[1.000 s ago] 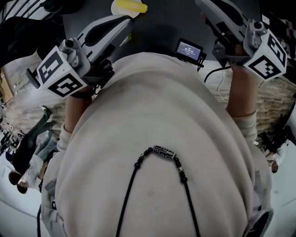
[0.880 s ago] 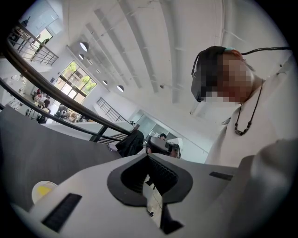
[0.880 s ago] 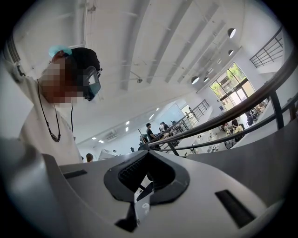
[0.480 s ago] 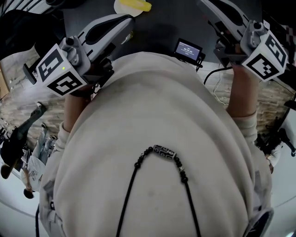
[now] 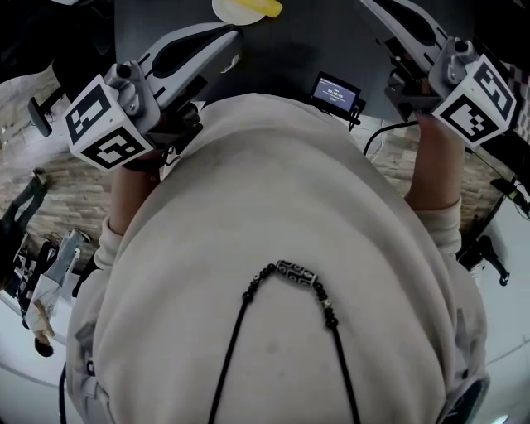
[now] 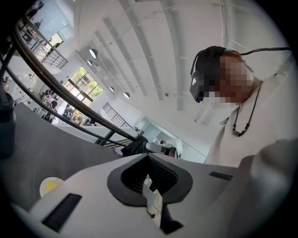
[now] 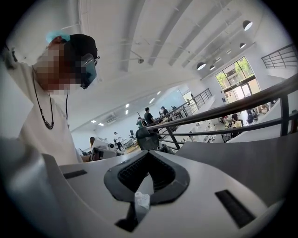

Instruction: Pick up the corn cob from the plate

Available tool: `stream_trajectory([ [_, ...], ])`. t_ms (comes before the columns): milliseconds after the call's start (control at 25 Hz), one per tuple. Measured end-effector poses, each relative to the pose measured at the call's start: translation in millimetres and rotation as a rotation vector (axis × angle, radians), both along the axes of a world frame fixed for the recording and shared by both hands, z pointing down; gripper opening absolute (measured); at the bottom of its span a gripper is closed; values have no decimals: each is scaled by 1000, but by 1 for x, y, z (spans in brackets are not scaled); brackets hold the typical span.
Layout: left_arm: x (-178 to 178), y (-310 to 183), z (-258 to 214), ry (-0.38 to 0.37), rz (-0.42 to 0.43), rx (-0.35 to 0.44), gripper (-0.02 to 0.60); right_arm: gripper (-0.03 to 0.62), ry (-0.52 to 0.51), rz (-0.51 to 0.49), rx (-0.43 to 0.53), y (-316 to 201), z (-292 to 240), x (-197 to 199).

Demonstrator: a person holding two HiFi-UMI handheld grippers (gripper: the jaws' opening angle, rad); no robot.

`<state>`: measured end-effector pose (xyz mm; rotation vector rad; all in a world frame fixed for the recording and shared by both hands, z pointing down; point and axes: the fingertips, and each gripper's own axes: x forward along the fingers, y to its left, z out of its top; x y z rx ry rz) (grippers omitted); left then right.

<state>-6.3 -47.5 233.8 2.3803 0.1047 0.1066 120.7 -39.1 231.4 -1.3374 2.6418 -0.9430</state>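
Note:
At the top edge of the head view a yellow corn cob (image 5: 265,7) lies on a pale plate (image 5: 225,11) on the dark table (image 5: 290,50). The same plate (image 6: 50,186) shows small at the lower left of the left gripper view. My left gripper (image 5: 230,40) is held at chest height, its tip just short of the plate, its jaws together and empty (image 6: 148,156). My right gripper (image 5: 377,7) is raised at the right with its tip at the frame's top edge; its jaws (image 7: 148,152) are shut on nothing.
A small device with a lit screen (image 5: 335,91) stands on the table between the grippers, with a cable (image 5: 387,132) trailing right. My torso in a pale top fills the head view. Railings and people stand in the hall behind.
The plate with the corn has slid slightly right and up in the head view. Both grippers keep nearly the same places, still shut.

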Motion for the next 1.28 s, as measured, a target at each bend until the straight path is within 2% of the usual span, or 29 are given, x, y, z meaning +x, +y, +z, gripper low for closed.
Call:
stream_trajectory([
  [240,-13,-6,19,22,-87,-77,2,16,47,-52,-59,-18,28,-5],
  [520,-40,-17,22,44,-186,-75,2,17,158,-102,-103,-38,49,-15],
  [840,-51,-10,22,19,-203,-79,2,17,304,-86,-198,-54,85,-11],
  [1280,-67,-9,33,-32,-267,-114,2,18,324,-146,-254,-70,125,-24],
])
